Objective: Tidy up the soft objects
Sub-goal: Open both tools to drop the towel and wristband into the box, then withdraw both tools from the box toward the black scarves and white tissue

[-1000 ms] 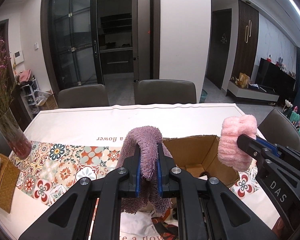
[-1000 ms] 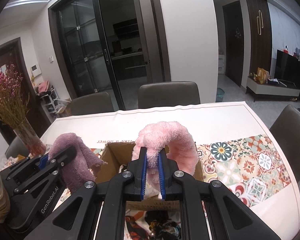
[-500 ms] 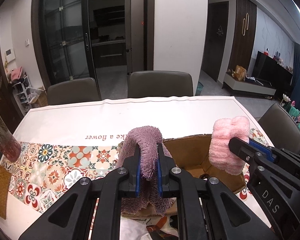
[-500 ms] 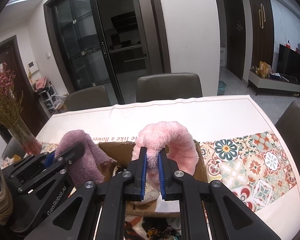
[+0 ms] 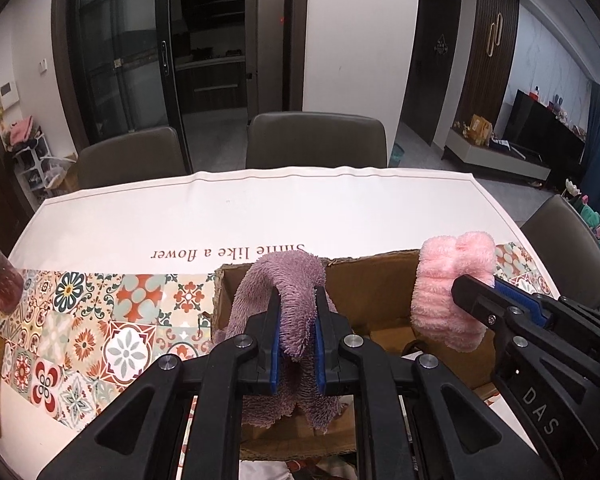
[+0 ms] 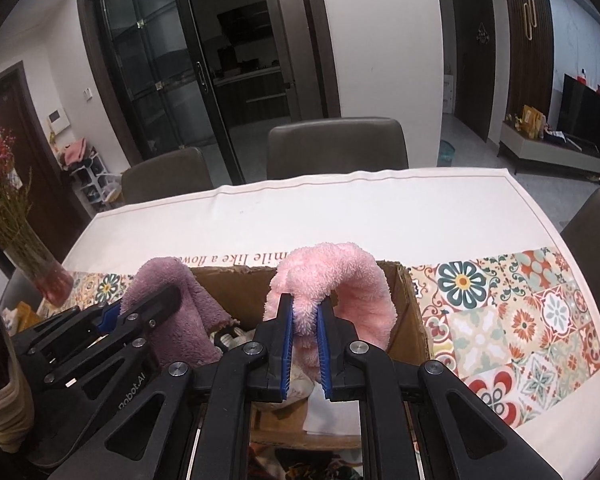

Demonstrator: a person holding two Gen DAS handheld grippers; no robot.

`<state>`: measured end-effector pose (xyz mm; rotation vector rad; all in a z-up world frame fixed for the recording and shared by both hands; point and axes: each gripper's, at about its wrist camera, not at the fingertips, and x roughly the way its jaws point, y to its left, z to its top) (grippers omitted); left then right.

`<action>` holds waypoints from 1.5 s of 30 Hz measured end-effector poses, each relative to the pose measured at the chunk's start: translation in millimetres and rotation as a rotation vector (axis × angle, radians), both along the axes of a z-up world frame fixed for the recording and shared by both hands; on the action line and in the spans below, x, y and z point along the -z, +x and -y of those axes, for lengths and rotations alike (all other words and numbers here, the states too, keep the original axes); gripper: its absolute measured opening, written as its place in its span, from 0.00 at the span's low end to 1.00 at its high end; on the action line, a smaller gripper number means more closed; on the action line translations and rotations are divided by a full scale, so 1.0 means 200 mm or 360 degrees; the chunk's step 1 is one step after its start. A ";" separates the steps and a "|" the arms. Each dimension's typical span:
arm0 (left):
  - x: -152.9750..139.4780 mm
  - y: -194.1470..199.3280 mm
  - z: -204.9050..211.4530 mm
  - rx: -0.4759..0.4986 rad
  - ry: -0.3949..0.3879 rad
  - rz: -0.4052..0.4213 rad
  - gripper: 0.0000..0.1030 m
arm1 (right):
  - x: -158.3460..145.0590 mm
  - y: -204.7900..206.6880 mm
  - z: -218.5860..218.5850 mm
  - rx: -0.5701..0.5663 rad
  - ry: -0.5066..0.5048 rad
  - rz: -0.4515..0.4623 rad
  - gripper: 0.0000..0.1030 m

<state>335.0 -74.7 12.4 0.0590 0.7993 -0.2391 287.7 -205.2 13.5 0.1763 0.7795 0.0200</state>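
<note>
My left gripper [image 5: 296,300] is shut on a fluffy purple cloth [image 5: 288,280], which drapes over both sides of its blue pads above the left half of an open cardboard box [image 5: 364,288]. On the right of the left wrist view, my right gripper [image 5: 460,288] holds a fluffy pink cloth [image 5: 452,280]. In the right wrist view my right gripper [image 6: 305,308] is shut on the pink cloth [image 6: 340,276] over the box [image 6: 410,304]. The purple cloth [image 6: 172,288] hangs from my left gripper [image 6: 172,296] at the left. Small items lie inside the box, mostly hidden.
The table wears a white cloth [image 5: 300,208] with a patterned tile band [image 6: 520,312]. A glass vase of dried flowers [image 6: 32,256] stands at the left. Brown chairs [image 5: 316,140] line the far side, another chair [image 6: 592,220] at the right end.
Both grippers have come forward and down with their cloths, so the box now lies directly under them and looks larger. Neither grip has altered.
</note>
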 end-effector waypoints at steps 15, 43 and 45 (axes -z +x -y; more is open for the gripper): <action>0.01 -0.02 -0.02 -0.0096 0.0076 -0.0008 0.48 | 0.01 0.00 0.00 0.0027 -0.0009 -0.0048 0.48; -0.20 -0.36 -0.14 -0.0266 0.0119 0.0177 0.97 | -0.22 -0.33 0.05 0.0227 -0.0071 0.0091 0.78; -0.20 -0.40 -0.16 -0.0275 0.0123 0.0192 0.97 | -0.23 -0.36 0.04 0.0223 -0.0071 0.0100 0.78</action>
